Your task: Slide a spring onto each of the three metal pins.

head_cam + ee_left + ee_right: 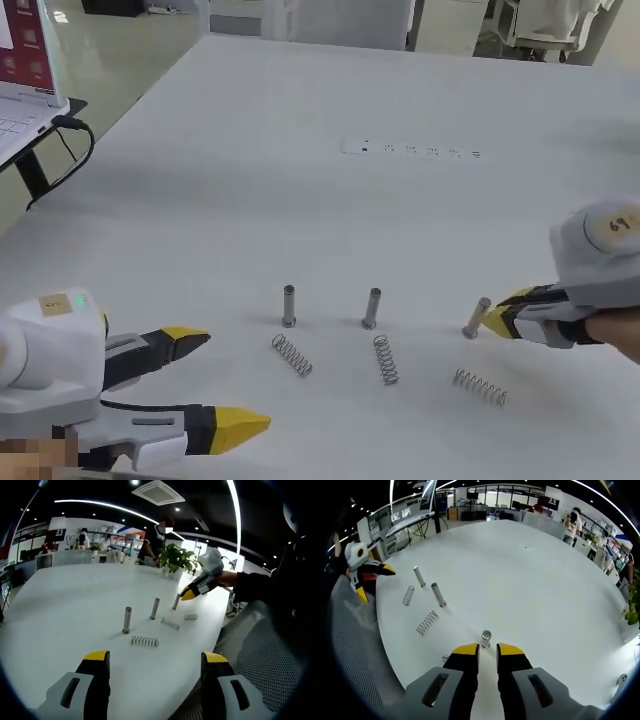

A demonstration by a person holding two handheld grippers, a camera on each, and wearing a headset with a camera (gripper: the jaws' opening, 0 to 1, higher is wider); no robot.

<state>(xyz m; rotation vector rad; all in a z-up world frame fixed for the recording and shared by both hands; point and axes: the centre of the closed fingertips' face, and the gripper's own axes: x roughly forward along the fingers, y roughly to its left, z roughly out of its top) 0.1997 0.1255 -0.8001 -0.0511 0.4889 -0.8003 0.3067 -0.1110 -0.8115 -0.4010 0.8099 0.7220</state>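
Right claw [487,650] narrowly parted near pin [485,639]; left claw [155,656] wide, empty.

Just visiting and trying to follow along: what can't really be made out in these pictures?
- Right gripper view: whether the right gripper touches the right pin; the tips sit too close to tell.
- Right gripper view: the right spring, plain in the head view, lies mostly behind a jaw.
- Head view: the laptop is cut by the left edge, its screen blurred.
- Head view: the far white strip is too small to identify.
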